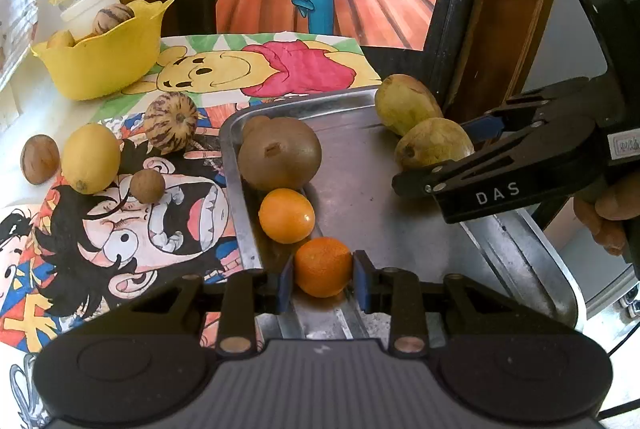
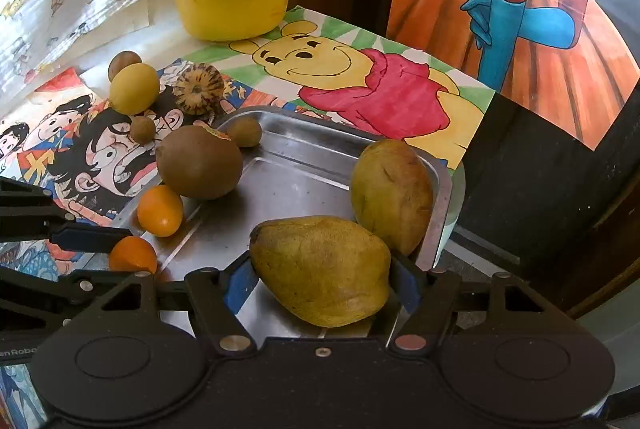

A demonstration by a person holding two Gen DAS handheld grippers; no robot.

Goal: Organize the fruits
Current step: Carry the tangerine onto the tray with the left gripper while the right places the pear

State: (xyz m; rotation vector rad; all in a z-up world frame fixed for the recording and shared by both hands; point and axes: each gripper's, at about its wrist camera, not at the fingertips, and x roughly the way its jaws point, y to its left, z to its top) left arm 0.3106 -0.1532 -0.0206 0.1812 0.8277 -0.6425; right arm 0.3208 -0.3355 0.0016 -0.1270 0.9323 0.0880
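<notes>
A: Where were the fruits, and what had each gripper got?

B: Both hands were over the metal tray (image 1: 532, 293) on the bench. The left gripper (image 1: 323, 279) had its jaws drawn in narrow on a small orange (image 1: 323, 272) at the tray's near left edge, the blue pads (image 1: 286, 283) touching it on either side. The right gripper (image 2: 322, 279) had its jaws about half open around the nearer mango (image 2: 322, 269), lying just beside a second mango (image 2: 392, 195). The right pad (image 2: 410, 287) met the skin; the left pad looked barely off it, so I couldn't call that a firm hold.

A: How would they handle?

B: I judged the orange light, round and firm, apt to roll, so a hold across its middle suited it. The mango looked heavier, smooth-skinned and easily bruised; best taken across its broad belly, not the tapered end, where it could squirt out.

A: The rest?

B: A big brown fruit (image 1: 280, 153) and another orange fruit (image 1: 286, 215) lined the tray's left side. Loose fruit lay on the cartoon paper, and a yellow bowl (image 1: 104, 61) beyond held more.
</notes>
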